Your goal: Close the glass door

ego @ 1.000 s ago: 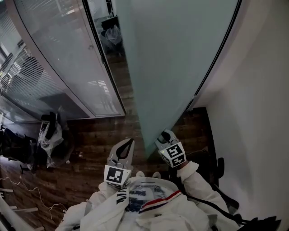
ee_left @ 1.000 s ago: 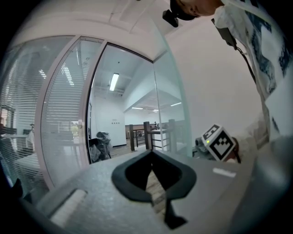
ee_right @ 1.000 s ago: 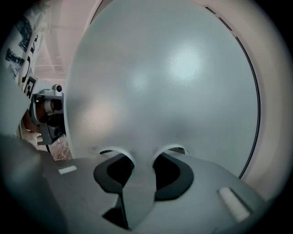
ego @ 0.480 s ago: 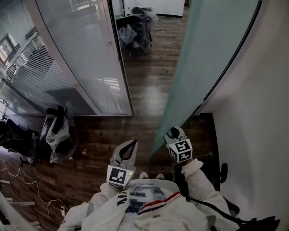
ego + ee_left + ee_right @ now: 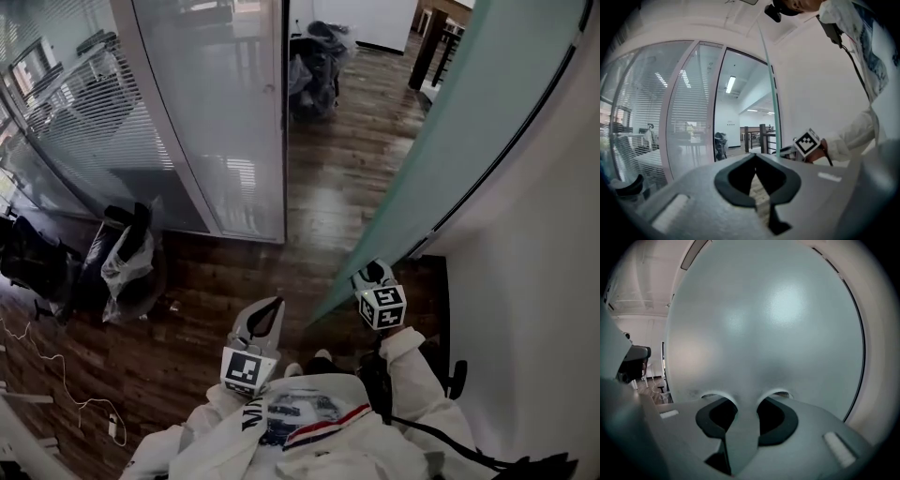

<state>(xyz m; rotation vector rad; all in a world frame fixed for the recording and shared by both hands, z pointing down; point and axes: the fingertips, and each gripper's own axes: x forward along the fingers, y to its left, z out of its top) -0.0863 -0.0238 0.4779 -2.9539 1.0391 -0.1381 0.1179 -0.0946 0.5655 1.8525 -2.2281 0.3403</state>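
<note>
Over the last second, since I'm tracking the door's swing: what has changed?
In the head view the door now fills less of the picture, further right, and more floor shows past it. The right gripper shifted right with its edge. Unchanged: right stays clamped on the door, left gripper shut, empty.

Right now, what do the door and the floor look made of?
Door: likely frosted glass, matte pale green; nothing shows clearly through it, and its edge looks thin. Floor: seemingly dark wood planks or laminate, glossy; plank seams and light reflections show.
</note>
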